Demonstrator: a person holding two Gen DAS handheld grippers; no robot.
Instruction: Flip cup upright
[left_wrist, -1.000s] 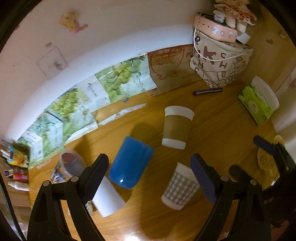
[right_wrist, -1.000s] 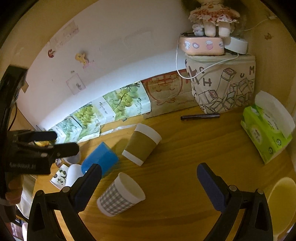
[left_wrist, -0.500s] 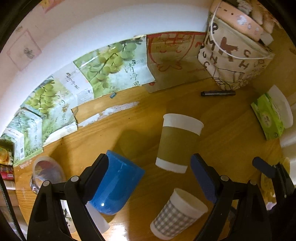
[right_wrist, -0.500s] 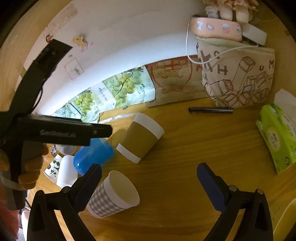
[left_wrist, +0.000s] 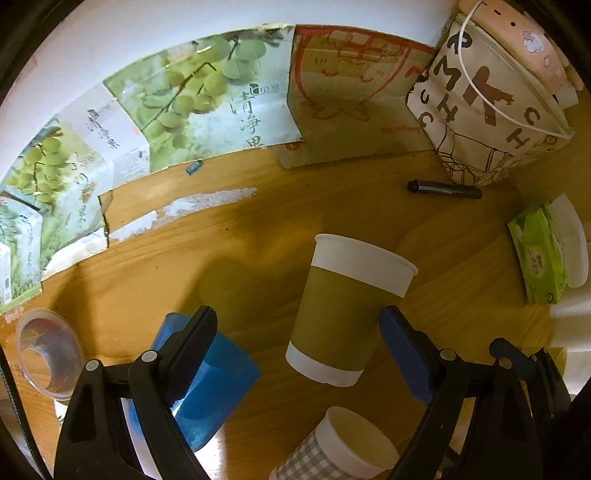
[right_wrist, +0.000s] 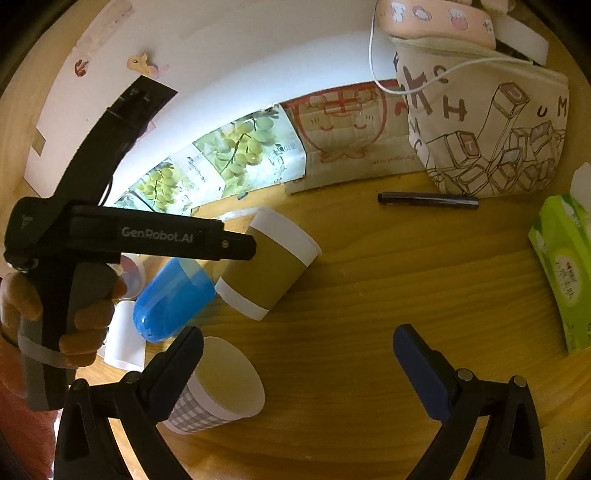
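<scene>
A brown paper cup with white bands (left_wrist: 343, 310) (right_wrist: 269, 266) lies on its side on the wooden table (left_wrist: 443, 251), mouth toward the far wall. My left gripper (left_wrist: 299, 328) is open, its fingers on either side of the cup's base end without touching it. A blue plastic cup (left_wrist: 210, 380) (right_wrist: 173, 299) lies on its side to the left. A grey checked paper cup (left_wrist: 340, 450) (right_wrist: 218, 387) lies on its side nearer. My right gripper (right_wrist: 295, 350) is open and empty, right of the checked cup.
A black pen (left_wrist: 443, 190) lies near a printed fabric bag (left_wrist: 484, 110) at the back right. A green tissue pack (left_wrist: 539, 254) is at the right. A clear plastic lid (left_wrist: 48, 354) sits far left. Fruit cartons (left_wrist: 192, 103) line the wall.
My left gripper has moved forward and down, so the brown cup now sits between its open fingers. The right gripper has also moved closer to the table.
</scene>
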